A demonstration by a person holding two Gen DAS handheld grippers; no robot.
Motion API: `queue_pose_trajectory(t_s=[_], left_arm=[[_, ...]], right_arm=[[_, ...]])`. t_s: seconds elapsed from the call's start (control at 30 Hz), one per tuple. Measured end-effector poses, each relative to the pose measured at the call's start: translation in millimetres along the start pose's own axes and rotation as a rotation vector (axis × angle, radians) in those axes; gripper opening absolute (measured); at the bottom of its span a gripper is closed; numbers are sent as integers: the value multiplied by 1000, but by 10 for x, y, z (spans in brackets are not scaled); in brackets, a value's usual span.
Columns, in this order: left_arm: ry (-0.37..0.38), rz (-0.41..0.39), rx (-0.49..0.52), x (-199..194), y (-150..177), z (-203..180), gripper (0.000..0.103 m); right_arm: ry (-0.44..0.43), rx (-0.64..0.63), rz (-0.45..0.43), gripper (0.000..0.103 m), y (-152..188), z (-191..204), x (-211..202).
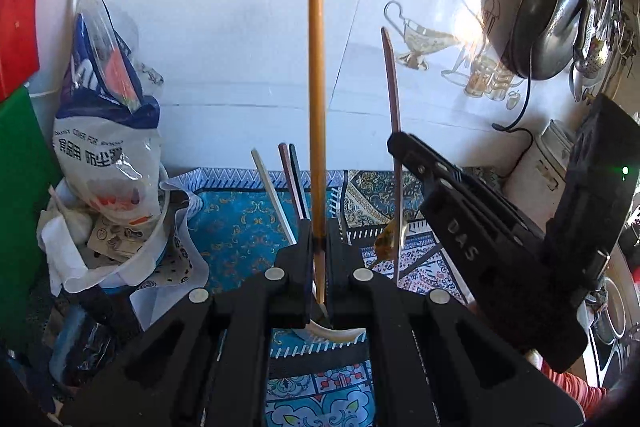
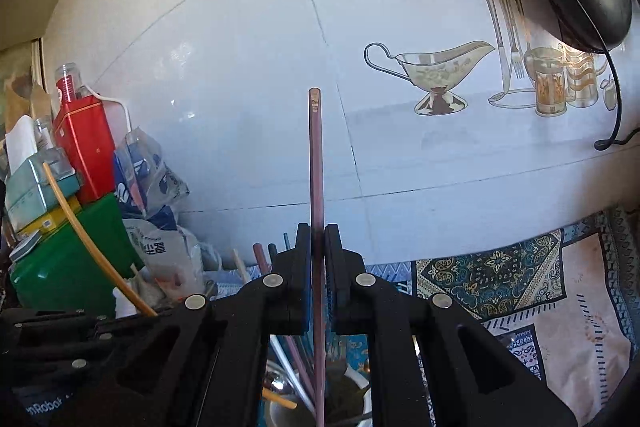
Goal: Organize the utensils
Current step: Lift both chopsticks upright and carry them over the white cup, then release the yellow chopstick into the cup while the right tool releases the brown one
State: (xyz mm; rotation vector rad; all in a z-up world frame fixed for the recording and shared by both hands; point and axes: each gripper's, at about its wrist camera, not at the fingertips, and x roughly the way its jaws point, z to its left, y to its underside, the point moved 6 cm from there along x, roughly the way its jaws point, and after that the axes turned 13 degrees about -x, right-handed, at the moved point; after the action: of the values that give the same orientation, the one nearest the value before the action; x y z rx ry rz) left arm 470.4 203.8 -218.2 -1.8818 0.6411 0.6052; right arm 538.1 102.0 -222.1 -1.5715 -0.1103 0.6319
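Observation:
In the left wrist view my left gripper (image 1: 319, 239) is shut on a yellow bamboo chopstick (image 1: 316, 87) that stands upright before the white tiled wall. To its right, my right gripper (image 1: 397, 143) is shut on a thin purple-brown chopstick (image 1: 390, 79). The right wrist view shows that same chopstick (image 2: 315, 155) upright between the shut fingers of the right gripper (image 2: 318, 239). The left gripper (image 2: 152, 315) sits low at the left with the yellow chopstick (image 2: 88, 239) slanting out of it. A white, a pink and a black chopstick (image 1: 292, 179) stick up from a cup (image 1: 340, 335) under the grippers.
A printed plastic bag (image 1: 108, 131) and a bowl of clutter crowd the left, beside a green box (image 2: 68, 259) and a red tin (image 2: 86, 147). A dark wok (image 1: 548, 23) hangs at the upper right. A patterned cloth (image 2: 500, 279) covers the counter.

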Motion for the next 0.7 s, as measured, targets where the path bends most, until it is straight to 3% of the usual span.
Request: queue_pose_trajectory(t_s=[0.13,0.3,0.7], left_arm=[[16,49,-24,171,58,135,3],[25,99,-41,360,143,205,3],[3,198,-7,610,362,148,3]], right_arm=[[29,16,-15,6,137,-16,108],[30,37,38,6,387,-54,169],[-56,-22,175,5,600,91,-118]])
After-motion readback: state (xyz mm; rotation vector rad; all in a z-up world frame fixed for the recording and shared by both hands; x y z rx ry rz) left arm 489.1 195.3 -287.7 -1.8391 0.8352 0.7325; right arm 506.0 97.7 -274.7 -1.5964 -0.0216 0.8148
